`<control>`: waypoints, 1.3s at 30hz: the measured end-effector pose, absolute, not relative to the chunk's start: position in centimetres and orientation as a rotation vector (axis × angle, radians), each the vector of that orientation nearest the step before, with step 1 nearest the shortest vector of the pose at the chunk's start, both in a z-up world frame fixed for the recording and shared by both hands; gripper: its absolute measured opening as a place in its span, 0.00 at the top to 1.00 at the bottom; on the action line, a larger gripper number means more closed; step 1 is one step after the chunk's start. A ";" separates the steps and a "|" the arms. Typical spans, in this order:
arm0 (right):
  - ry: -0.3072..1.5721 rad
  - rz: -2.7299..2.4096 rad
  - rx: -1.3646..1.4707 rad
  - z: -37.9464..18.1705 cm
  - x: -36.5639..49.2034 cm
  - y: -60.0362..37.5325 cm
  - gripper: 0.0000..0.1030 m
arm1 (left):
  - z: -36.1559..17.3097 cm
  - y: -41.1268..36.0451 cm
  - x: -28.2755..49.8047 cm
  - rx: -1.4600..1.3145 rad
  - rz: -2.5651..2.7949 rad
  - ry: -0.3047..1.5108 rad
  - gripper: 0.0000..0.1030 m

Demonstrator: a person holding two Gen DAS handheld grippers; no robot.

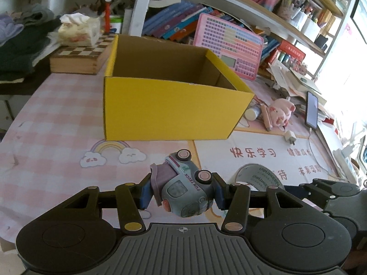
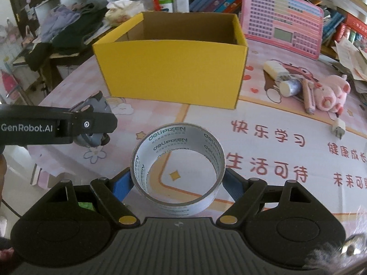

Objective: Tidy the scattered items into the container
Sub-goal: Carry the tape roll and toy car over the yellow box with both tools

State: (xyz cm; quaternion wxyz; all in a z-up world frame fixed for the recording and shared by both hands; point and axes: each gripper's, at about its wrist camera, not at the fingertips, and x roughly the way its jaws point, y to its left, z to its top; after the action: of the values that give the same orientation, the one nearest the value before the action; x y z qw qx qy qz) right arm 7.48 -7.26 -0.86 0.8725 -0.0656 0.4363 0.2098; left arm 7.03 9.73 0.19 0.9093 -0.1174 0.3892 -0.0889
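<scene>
Yellow cardboard box (image 2: 169, 73), matte, open-topped, stiff-walled, toward the counter's far edge: tall front wall, apt to catch a load carried low. Tape roll (image 2: 177, 171), thin glossy ring, clenched across its width in right tongs (image 2: 177, 184) by the near edge; may buckle or squirt free. Rounded hard-plastic toy truck (image 1: 183, 188), tipped sideways, pinched in left tongs (image 1: 181, 193); likely to twist out.

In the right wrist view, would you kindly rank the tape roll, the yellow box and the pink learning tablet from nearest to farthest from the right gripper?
1. tape roll: between the right gripper fingers, gripped.
2. yellow box: straight ahead, mid-table.
3. pink learning tablet: behind the box, leaning up at the right rear.
</scene>
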 end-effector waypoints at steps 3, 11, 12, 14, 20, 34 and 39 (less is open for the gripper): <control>0.911 0.451 -0.139 -0.8 7.5 -6.8 0.20 | 0.4 10.0 7.1 -0.244 -0.183 0.794 0.51; 0.867 0.499 -0.162 0.0 8.0 -5.3 0.20 | 1.3 11.2 7.3 -0.240 -0.189 0.752 0.51; 0.853 0.503 -0.165 0.3 8.0 -5.2 0.20 | 1.6 11.3 7.3 -0.239 -0.190 0.743 0.51; 0.821 0.508 -0.173 0.9 8.0 -5.0 0.20 | 2.3 11.6 7.3 -0.236 -0.196 0.720 0.51; 0.743 0.497 -0.191 2.8 9.0 -5.2 0.20 | 4.7 12.0 8.1 -0.240 -0.223 0.651 0.51; 0.515 0.474 -0.281 9.8 17.2 -6.1 0.20 | 7.7 13.0 14.8 -0.165 -0.183 0.512 0.51; 0.500 0.477 -0.373 9.2 22.1 -4.6 0.20 | 7.2 11.8 18.3 -0.069 -0.192 0.525 0.51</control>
State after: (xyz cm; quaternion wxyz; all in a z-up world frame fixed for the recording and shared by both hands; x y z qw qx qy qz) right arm 22.07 -4.57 9.18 0.9239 -0.1818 0.2435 0.2326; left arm 18.34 11.83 7.19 0.9606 -0.0339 0.2591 -0.0946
